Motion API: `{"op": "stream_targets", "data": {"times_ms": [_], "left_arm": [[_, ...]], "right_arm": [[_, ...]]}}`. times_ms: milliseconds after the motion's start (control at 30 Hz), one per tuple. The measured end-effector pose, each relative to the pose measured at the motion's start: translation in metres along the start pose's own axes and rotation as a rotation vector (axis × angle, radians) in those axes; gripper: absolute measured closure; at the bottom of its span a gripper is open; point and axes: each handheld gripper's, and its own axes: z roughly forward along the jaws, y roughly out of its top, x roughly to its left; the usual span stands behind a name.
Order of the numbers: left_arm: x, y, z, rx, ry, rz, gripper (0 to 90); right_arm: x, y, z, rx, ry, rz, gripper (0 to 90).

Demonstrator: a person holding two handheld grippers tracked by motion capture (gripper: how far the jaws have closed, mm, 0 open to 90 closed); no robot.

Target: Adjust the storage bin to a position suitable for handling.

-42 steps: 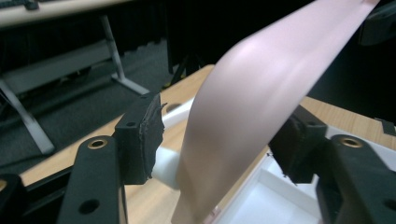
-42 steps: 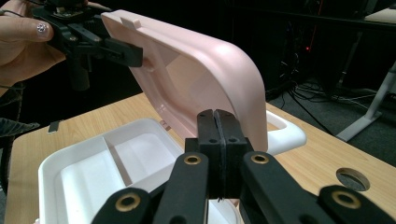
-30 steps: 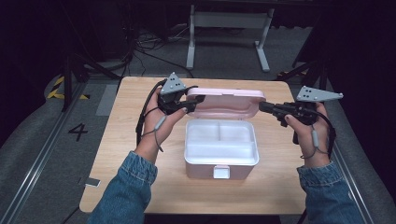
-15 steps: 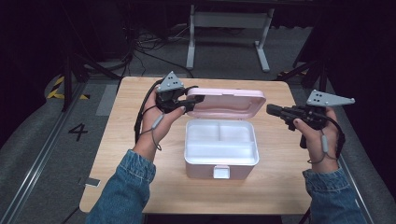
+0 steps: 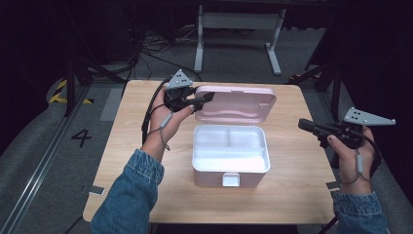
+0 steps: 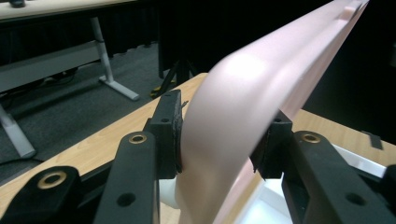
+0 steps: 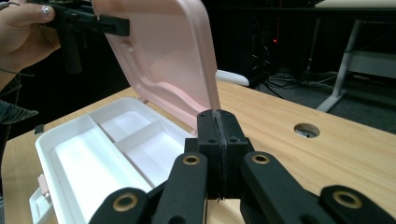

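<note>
Gripping pink lid [image 5: 238,103] edge: left tongs [image 5: 203,98]; right tongs [image 5: 306,125] apart.

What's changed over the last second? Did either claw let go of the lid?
The right claw has let go of the pink lid and pulled back toward the table's right edge; its jaws now meet with nothing between them. The left claw stays clamped on the lid's left corner, holding it open. The white box has not moved.
</note>
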Motion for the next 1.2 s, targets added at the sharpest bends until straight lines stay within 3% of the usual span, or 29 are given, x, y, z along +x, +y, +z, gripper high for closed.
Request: {"op": "stream_targets", "data": {"times_ms": [433, 567, 700, 1200], "left_arm": [[0.021, 0.001, 0.028, 0.015, 0.072, -0.025, 56.5], [0.026, 0.0, 0.034, 0.017, 0.074, -0.041, 54.5], [0.029, 0.0, 0.044, 0.052, 0.101, -0.019, 49.2], [0.044, -0.011, 0.068, 0.111, 0.118, -0.056, 37.3]], "right_arm": [[-0.002, -0.008, -0.016, 0.009, -0.048, 0.01, 89.2], [-0.002, -0.01, -0.02, 0.01, -0.059, 0.014, 88.7], [-0.003, -0.012, -0.021, 0.013, -0.076, 0.018, 86.5], [-0.009, -0.016, -0.02, 0.023, -0.092, 0.026, 82.1]]}}
